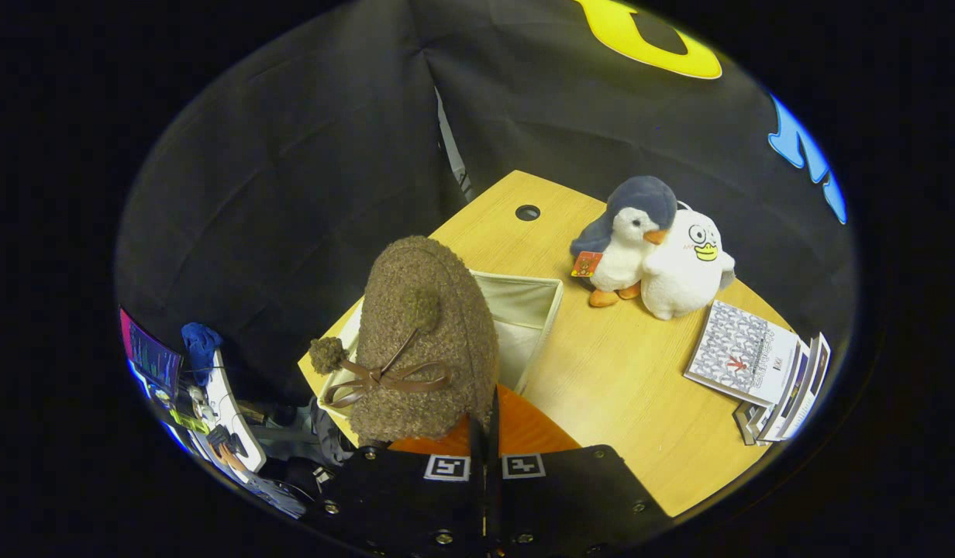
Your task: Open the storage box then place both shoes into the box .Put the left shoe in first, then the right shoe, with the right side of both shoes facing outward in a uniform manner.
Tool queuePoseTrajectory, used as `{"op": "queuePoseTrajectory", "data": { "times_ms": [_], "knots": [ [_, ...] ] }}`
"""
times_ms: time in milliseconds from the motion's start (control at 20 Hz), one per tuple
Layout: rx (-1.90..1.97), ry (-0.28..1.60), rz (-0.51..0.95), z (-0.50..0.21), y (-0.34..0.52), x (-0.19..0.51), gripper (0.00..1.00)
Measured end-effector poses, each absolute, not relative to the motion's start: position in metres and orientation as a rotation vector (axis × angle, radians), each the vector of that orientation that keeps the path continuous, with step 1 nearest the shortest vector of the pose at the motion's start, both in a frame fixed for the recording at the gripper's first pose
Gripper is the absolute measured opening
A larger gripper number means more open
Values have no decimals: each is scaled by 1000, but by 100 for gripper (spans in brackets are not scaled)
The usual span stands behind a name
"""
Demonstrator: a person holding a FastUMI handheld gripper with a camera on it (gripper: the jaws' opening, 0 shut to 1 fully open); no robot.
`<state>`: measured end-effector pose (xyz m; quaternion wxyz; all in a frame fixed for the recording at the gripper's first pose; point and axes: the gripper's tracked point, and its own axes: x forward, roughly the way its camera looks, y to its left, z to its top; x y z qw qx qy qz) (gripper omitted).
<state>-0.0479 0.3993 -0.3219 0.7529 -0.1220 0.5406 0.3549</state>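
A brown fuzzy shoe (423,341) with a brown ribbon bow and two pom-poms hangs just ahead of my gripper (485,434). Both fingers are pressed close together on its rear edge. The shoe is lifted above the left part of an open beige fabric storage box (533,308), which stands on the wooden table (617,387). The shoe hides most of the box's left side and bottom. I cannot tell whether anything lies inside the box.
A penguin plush (629,236) and a white duck plush (687,267) sit beyond the box to its right. Booklets (756,360) lie at the table's right edge. A cable hole (527,212) is near the far corner. Cluttered items (206,395) lie off the table's left edge.
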Motion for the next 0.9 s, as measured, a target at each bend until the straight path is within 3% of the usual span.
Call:
{"op": "queuePoseTrajectory", "data": {
  "times_ms": [900],
  "knots": [
    [-468,1237,736,-399,459,-25,1]
  ]
}}
